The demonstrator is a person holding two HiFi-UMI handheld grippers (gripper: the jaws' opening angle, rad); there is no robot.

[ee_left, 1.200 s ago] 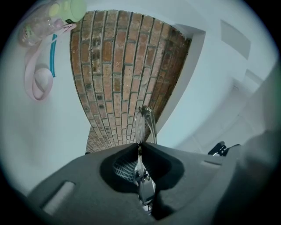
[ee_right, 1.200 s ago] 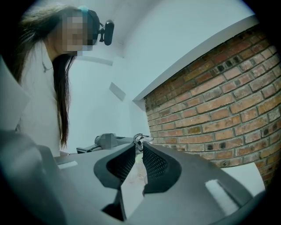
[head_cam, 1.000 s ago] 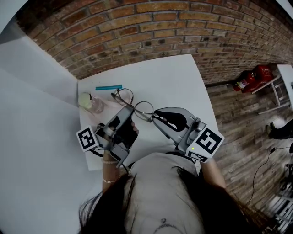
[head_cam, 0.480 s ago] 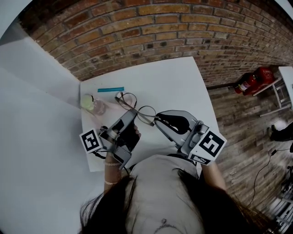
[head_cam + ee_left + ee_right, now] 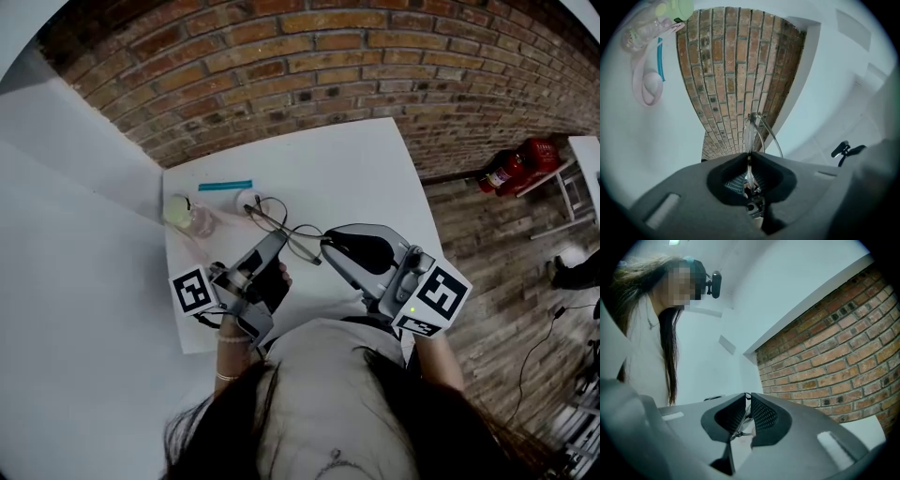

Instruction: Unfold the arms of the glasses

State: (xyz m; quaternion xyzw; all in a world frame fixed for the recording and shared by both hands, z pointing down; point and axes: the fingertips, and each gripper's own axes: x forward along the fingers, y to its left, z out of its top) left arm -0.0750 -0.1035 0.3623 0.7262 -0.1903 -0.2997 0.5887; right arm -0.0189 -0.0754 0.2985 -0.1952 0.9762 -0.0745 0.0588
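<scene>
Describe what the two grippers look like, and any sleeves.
The left gripper and right gripper are grey moulded shells with black parts. Each carries a white cube with black square markers; the right cube shows a small green light. Their fingers are dark grey with grid-textured pads. The person wears a pale top and a thin bracelet at the left wrist.

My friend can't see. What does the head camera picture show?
A person holds thin wire-framed glasses over a white square table, gripped by the left tool and the right tool. A green-capped clear bottle is on the table.
</scene>
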